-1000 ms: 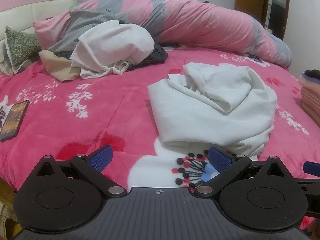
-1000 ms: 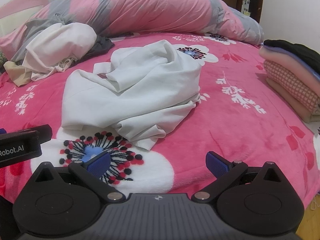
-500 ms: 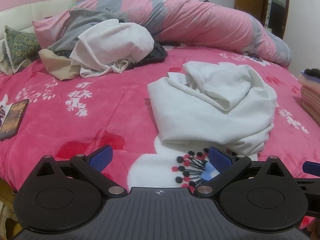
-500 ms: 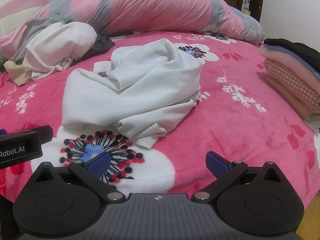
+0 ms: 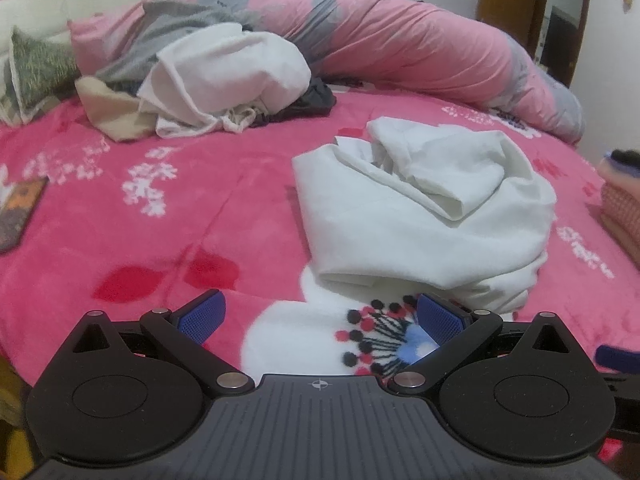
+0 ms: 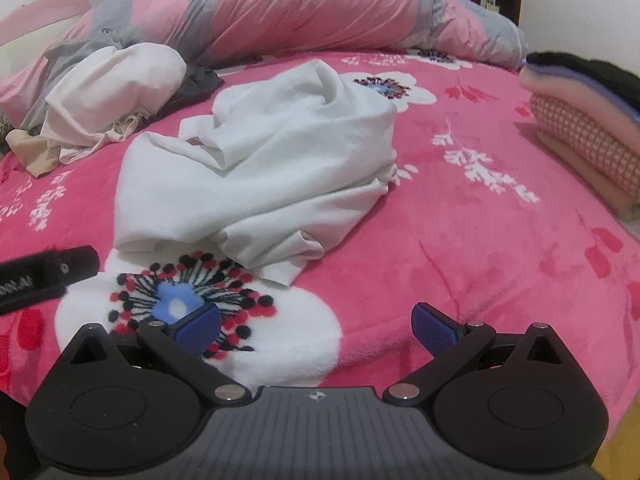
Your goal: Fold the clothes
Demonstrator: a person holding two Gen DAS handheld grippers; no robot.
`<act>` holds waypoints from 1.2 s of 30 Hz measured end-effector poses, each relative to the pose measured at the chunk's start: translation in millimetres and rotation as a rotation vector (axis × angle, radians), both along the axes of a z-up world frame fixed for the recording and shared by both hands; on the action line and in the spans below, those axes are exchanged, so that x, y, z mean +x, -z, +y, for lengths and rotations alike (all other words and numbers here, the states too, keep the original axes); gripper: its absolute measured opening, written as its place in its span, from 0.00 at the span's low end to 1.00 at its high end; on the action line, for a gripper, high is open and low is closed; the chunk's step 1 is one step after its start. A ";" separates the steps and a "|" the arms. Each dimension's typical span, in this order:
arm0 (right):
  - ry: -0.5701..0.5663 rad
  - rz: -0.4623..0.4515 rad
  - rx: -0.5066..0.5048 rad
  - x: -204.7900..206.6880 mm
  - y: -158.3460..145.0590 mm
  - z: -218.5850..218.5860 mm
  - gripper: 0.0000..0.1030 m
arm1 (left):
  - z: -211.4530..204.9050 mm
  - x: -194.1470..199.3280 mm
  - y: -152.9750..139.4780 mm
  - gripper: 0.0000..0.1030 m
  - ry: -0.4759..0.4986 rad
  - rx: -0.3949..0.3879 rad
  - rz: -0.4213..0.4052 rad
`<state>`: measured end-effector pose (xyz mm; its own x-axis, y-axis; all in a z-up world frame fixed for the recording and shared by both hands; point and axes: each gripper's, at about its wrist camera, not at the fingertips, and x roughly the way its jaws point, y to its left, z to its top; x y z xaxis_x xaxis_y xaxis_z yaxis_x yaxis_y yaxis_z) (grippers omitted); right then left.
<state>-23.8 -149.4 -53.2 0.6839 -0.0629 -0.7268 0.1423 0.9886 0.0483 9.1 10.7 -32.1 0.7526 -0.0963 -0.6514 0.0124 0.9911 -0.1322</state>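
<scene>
Near the front edge of the bed (image 5: 120, 216), right about the middle, sits a crumpled white garment (image 5: 424, 216), bunched up in loose folds on the pink floral blanket. Its closest hem lies over the top of a big white flower print with a blue centre and black and red dots (image 6: 176, 304).

Both grippers hover just off that front edge and neither holds anything. Left gripper (image 5: 320, 316) has its blue-padded fingers spread wide, and its right finger pad sits just in front of the garment's near hem; can't tell if it's actually touching. Right gripper (image 6: 316, 326) is spread wide too, aimed at bare blanket to the right of the flower print, a bit short of the garment. In the right wrist view you can see the black body of the left gripper poking in at the left side.

Toward the far left of the bed there's a messy pile of unfolded clothes (image 5: 224, 80): white, grey, beige and something dark. A long pink and grey rolled quilt (image 5: 400, 40) runs along the far edge. At the right edge is a neat stack of folded clothes (image 6: 588, 120). A phone (image 5: 20, 212) lies flat near the left edge.
</scene>
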 end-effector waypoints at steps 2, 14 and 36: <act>-0.001 -0.003 0.015 1.2 3.9 -6.6 1.00 | 1.6 4.4 3.7 1.00 -0.007 -0.029 0.006; -0.127 -0.355 -0.079 54.7 -37.3 -35.9 1.00 | 14.4 74.1 6.9 1.00 -0.046 -0.076 -0.107; -0.209 0.110 0.182 337.2 8.8 -17.5 0.09 | -3.5 162.2 51.0 0.07 0.084 -0.109 -0.044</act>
<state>313.5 -166.9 -62.0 0.5850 0.2089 -0.7836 -0.0492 0.9736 0.2228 171.3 7.2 -83.2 0.7667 -0.2288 -0.5999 0.1031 0.9661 -0.2368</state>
